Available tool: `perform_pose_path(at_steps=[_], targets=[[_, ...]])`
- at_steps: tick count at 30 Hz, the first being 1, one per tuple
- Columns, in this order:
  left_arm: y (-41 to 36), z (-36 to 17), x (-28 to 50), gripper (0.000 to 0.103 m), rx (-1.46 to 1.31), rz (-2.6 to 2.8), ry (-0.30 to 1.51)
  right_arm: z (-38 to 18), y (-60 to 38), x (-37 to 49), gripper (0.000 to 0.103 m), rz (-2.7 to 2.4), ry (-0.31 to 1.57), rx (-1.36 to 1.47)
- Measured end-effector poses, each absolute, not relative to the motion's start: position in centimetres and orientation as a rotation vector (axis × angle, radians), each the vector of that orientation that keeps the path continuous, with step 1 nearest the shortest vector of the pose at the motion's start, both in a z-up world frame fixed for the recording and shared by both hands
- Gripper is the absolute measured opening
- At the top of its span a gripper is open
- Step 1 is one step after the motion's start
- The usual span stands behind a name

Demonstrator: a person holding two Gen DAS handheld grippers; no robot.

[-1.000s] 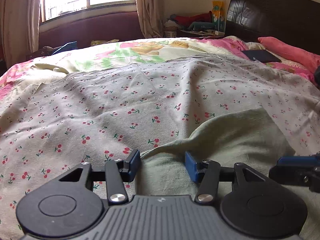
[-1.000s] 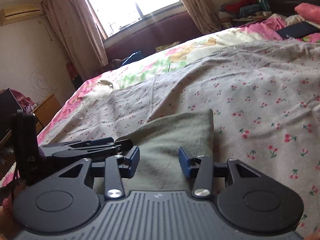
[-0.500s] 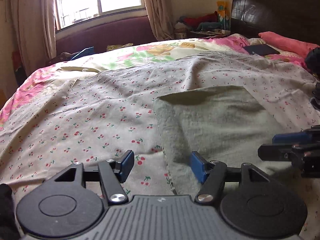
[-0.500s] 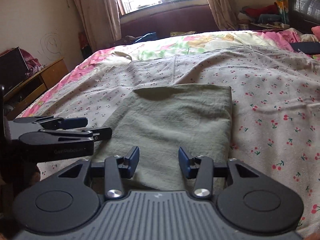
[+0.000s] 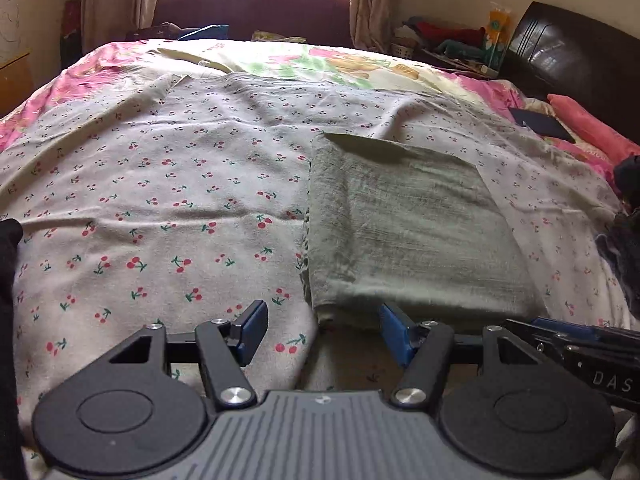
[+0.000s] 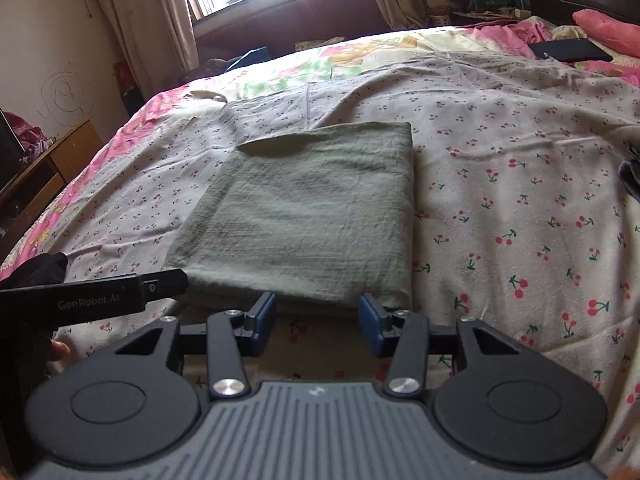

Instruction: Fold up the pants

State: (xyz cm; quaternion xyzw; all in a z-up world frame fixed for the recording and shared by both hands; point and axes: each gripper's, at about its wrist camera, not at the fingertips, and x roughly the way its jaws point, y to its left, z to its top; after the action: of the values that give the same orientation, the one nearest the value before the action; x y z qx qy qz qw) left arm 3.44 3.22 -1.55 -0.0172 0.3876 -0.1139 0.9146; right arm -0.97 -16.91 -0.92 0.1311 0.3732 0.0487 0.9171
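The pants (image 5: pixel 408 232) are a grey-green cloth folded into a flat rectangle on the cherry-print sheet (image 5: pixel 160 200). My left gripper (image 5: pixel 324 332) hangs open just short of the near left corner of the pants, with only sheet between its blue pads. In the right wrist view the pants (image 6: pixel 312 208) lie straight ahead. My right gripper (image 6: pixel 318 322) is open at their near edge and pinches nothing. Each gripper shows in the other's view: the right gripper (image 5: pixel 580 340) at the right margin, the left gripper (image 6: pixel 100 298) at the left.
A pink floral bedcover (image 5: pixel 328 60) lies past the sheet. A dark headboard (image 5: pixel 568 52), a pink pillow (image 5: pixel 592 128) and a flat dark item (image 5: pixel 544 124) are at the far right. Dark clothing (image 5: pixel 624 240) sits at the right edge. A wooden cabinet (image 6: pixel 44 168) stands left of the bed.
Both grippers have drawn back off the pants towards the near side of the bed. The whole folded rectangle now lies beyond the fingers. The left jaws stand a little wider.
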Motion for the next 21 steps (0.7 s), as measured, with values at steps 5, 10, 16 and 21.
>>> perform_pose_path(at_steps=[5, 10, 16, 21], targets=[[2.3, -1.1, 2.2, 0.077, 0.032, -0.254, 0.744, -0.9, -17.8, -1.8, 0.047, 0.055, 0.766, 0.299], [2.3, -1.7, 2.4, 0.077, 0.024, -0.258, 0.783, -1.4, -17.5, -1.6, 0.047, 0.036, 0.785, 0.284], [2.3, -1.6, 2.1, 0.078, 0.019, -0.27, 0.764, -0.4, -16.9, -2.8, 0.047, 0.037, 0.713, 0.245], [2.9, -1.6, 2.3, 0.079, -0.029, -0.264, 0.775, -0.6, -16.7, -2.9, 0.047, 0.014, 0.745, 0.23]])
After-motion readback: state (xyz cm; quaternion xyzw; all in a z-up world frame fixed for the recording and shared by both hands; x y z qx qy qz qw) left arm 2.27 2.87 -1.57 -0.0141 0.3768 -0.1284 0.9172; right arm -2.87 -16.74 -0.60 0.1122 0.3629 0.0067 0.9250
